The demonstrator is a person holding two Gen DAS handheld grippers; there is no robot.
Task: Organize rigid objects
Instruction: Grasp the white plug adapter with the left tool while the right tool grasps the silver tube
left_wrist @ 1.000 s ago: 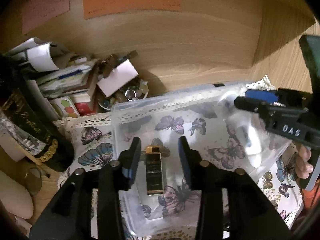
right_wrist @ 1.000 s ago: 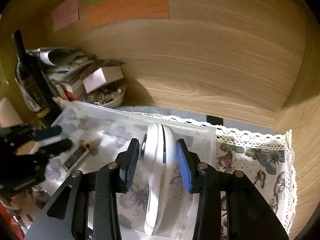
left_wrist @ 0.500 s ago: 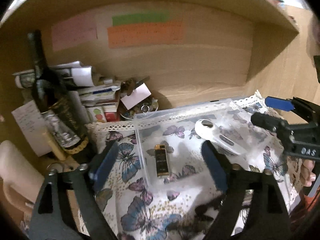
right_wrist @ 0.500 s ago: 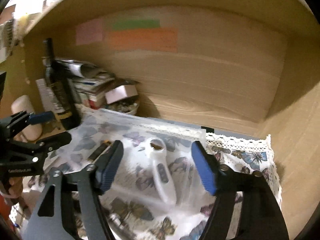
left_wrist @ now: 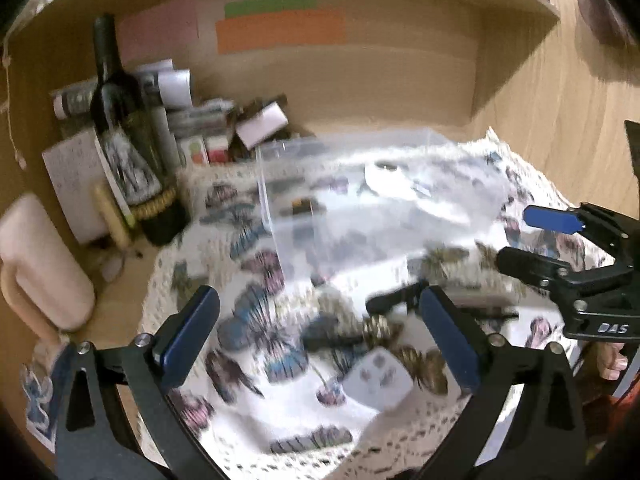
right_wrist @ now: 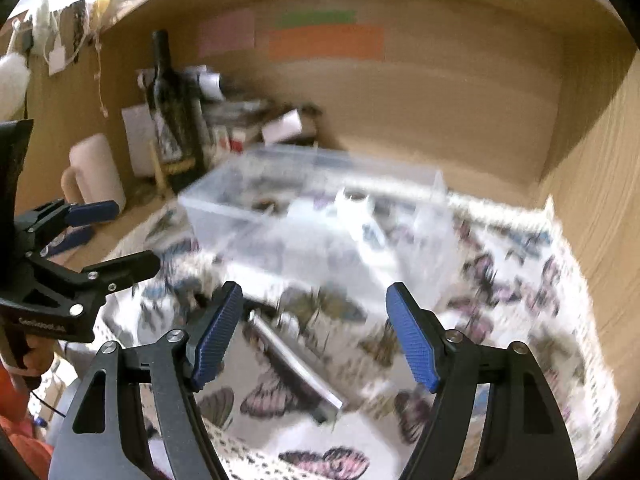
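Note:
A clear plastic box (left_wrist: 360,200) (right_wrist: 320,208) stands on the butterfly cloth (left_wrist: 256,320). Inside it lie a black-and-gold lighter (left_wrist: 302,206) and a white tool (right_wrist: 360,216). My left gripper (left_wrist: 316,332) is open and empty, pulled back in front of the box above the cloth. My right gripper (right_wrist: 314,332) is open and empty, also back from the box. On the cloth in front lie a small grey remote (left_wrist: 378,378), a dark object (left_wrist: 394,298) and a silver bar-shaped object (right_wrist: 296,364). Both views are motion-blurred.
A dark wine bottle (left_wrist: 128,136) stands at the left beside papers and boxes (left_wrist: 208,120). A pale mug (left_wrist: 40,264) sits at far left. Wooden shelf walls (right_wrist: 460,92) close in the back and right. Coloured notes (left_wrist: 280,28) hang on the back wall.
Both grippers let go of the lighter and the white tool in the box, opened wide, and pulled back and up away from the box.

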